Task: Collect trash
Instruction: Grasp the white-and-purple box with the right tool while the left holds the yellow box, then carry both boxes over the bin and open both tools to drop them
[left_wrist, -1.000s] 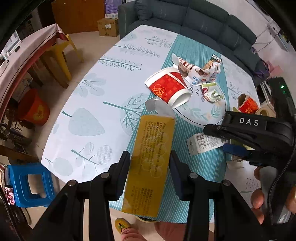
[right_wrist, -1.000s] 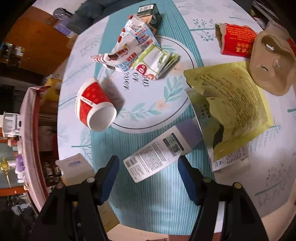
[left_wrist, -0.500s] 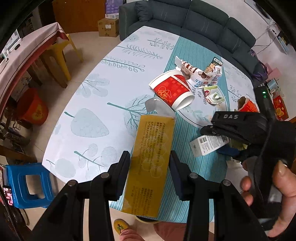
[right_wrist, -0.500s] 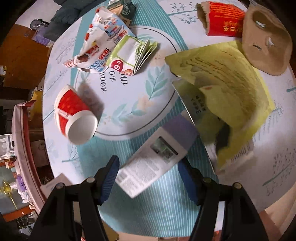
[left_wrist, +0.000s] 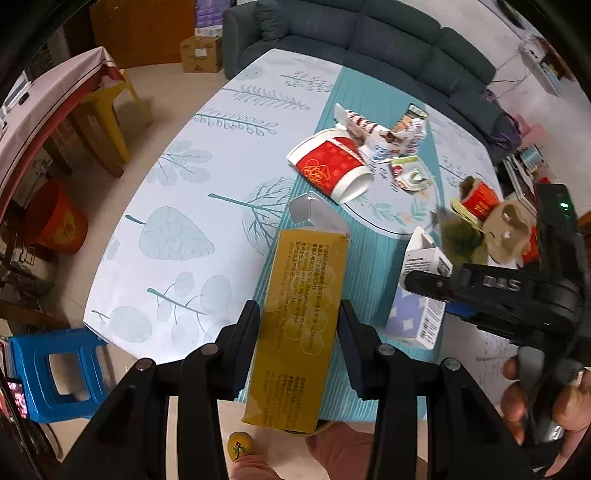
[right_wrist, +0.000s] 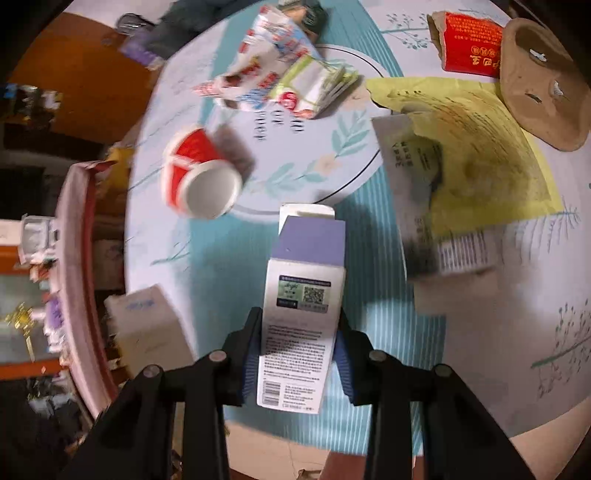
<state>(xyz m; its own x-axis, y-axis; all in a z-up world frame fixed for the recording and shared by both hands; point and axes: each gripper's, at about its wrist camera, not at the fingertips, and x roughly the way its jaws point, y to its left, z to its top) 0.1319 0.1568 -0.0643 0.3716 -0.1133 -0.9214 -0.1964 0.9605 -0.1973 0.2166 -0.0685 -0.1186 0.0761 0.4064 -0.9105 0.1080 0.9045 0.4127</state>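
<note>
- The purple-and-white box (right_wrist: 303, 317) sits between the right gripper (right_wrist: 300, 354) pads, which are closing on its two long sides, lower half only. Main risk imo: thin cardboard with an open flap on top, so a hard squeeze could just cave it in, and a soft one lets it slide out when lifted.
- Its long axis runs straight out along the fingers, open flap end pointing away from the tool, barcode end back toward the palm side.
- The frame's smeared, so I can't swear the pads are fully seated yet.
- The left gripper (left_wrist: 301, 347) is already clamped at medium width on the yellow carton (left_wrist: 301, 317), same deal: long axis out along the fingers, torn-open end farthest away. It's long and held near the back half, so it could swing or pivot.
- Beyond both tools (plenty left): red paper cup (right_wrist: 197, 177) on its side ahead-left of the right gripper, yellow bag (right_wrist: 476, 155) ahead-right. Swinging either box could knock the cup rolling off the table (left_wrist: 177, 206).
</note>
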